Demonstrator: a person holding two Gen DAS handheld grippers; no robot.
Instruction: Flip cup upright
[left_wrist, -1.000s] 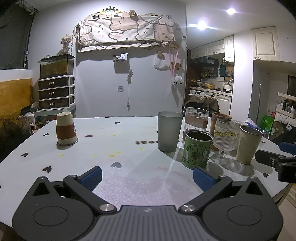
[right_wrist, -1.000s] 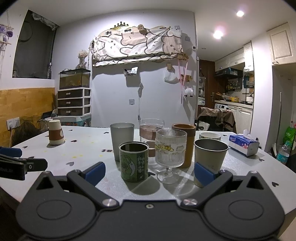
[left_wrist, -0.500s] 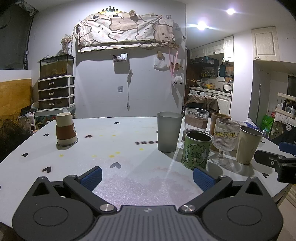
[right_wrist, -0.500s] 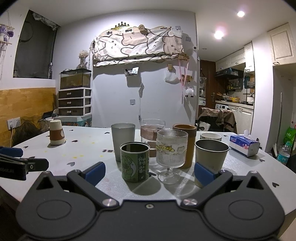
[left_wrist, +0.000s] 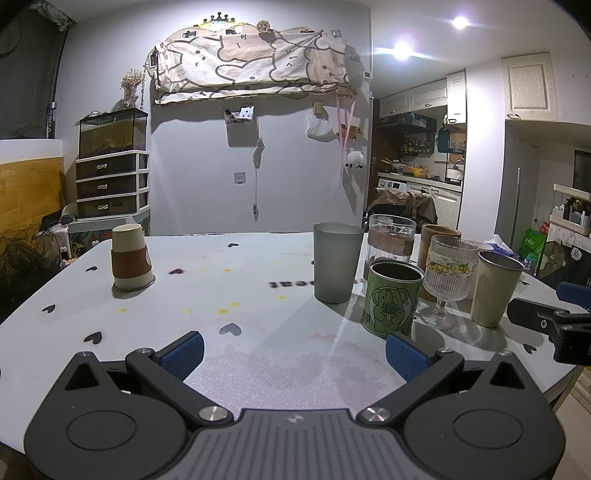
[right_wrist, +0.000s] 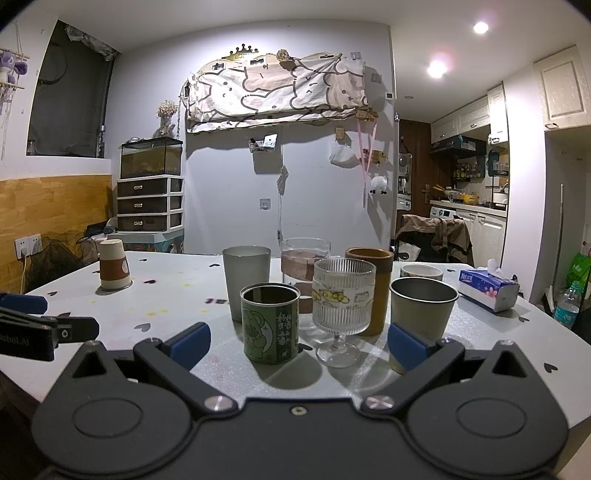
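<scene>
The white worktop spreads wide, with bare surface between the two clusters of things and its curved near edge under both tools. On its right half stands a group of upright vessels: a grey tumbler, a green tin, a ribbed goblet and a beige cup. Well apart, near the far left edge, the paper cup sits mouth down, its long axis vertical, base upward. The left gripper and right gripper hover at the near edge, jaws wide, holding nothing. Nothing has shifted noticeably since a second ago.
</scene>
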